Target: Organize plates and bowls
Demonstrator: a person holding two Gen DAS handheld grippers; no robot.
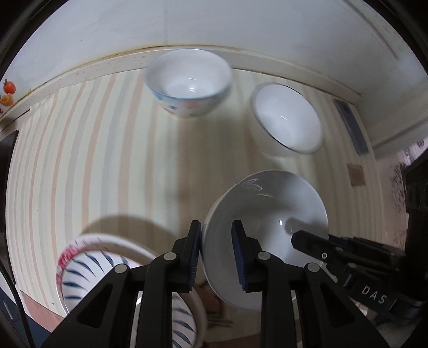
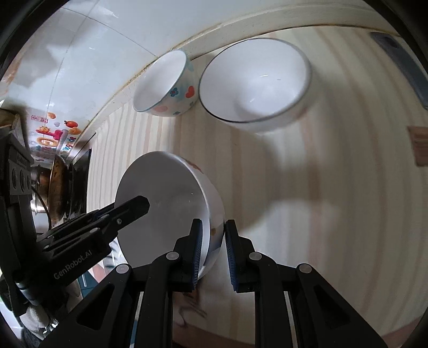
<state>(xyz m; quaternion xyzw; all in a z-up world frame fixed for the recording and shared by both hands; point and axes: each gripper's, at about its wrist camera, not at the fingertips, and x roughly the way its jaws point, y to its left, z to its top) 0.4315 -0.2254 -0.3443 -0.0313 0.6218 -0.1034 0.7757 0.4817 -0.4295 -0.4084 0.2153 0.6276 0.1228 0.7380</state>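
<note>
Both grippers hold one white bowl (image 1: 267,214) above the striped table. My left gripper (image 1: 216,257) is shut on its left rim, one finger inside and one outside. My right gripper (image 2: 212,251) is shut on the opposite rim of the same bowl (image 2: 165,198). A bowl with hearts and flowers (image 1: 188,80) (image 2: 165,85) stands at the back. A white bowl with a dark rim (image 1: 287,119) (image 2: 254,80) stands to its right. A blue-striped bowl (image 1: 88,275) sits on a red-patterned plate (image 1: 72,247) at the lower left.
The striped table (image 1: 107,160) ends at a white tiled wall (image 1: 214,24) behind the bowls. A pot (image 2: 57,192) and a stove lie off the table's left end. A dark flat object (image 1: 350,128) lies at the far right.
</note>
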